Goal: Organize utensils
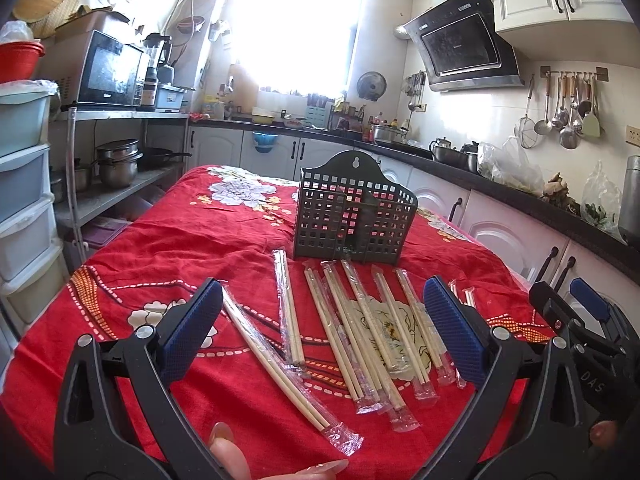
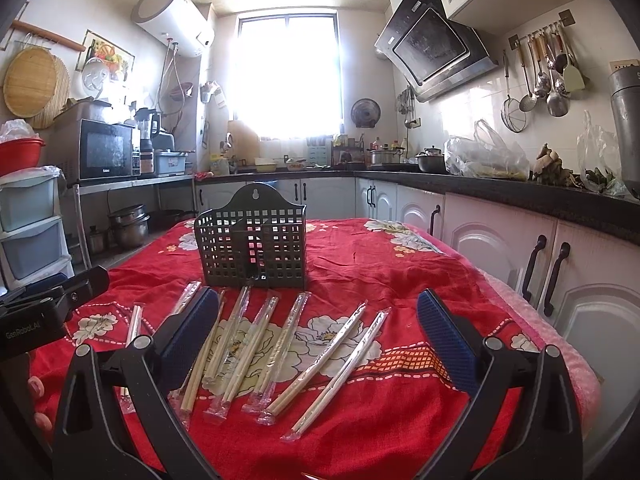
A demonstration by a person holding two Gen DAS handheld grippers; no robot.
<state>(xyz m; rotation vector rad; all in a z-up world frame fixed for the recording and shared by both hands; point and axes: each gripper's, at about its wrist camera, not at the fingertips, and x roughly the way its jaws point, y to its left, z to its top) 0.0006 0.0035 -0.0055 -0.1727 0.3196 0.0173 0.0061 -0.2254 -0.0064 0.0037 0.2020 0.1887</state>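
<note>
While both claws hang wide w/ nothing held, left claw (image 1: pixel 324 336) & right claw (image 2: pixel 320 340), wrapped chopsticks (image 1: pixel 360 332) lie on red-clothed surface (image 1: pixel 180 240) before dark slotted holder (image 1: pixel 352 216), apparently empty.

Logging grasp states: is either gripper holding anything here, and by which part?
Nothing is held. The left gripper and right gripper are both open above the wrapped chopsticks on the red tablecloth.

Right hand-held gripper (image 2: pixel 318 334) hovering wide-jawed above plastic-wrapped wooden chopsticks (image 2: pixel 320 360) lying scattered on red floral tablecloth (image 2: pixel 400 280); dark perforated plastic utensil holder (image 2: pixel 252 248) standing upright behind them.
</note>
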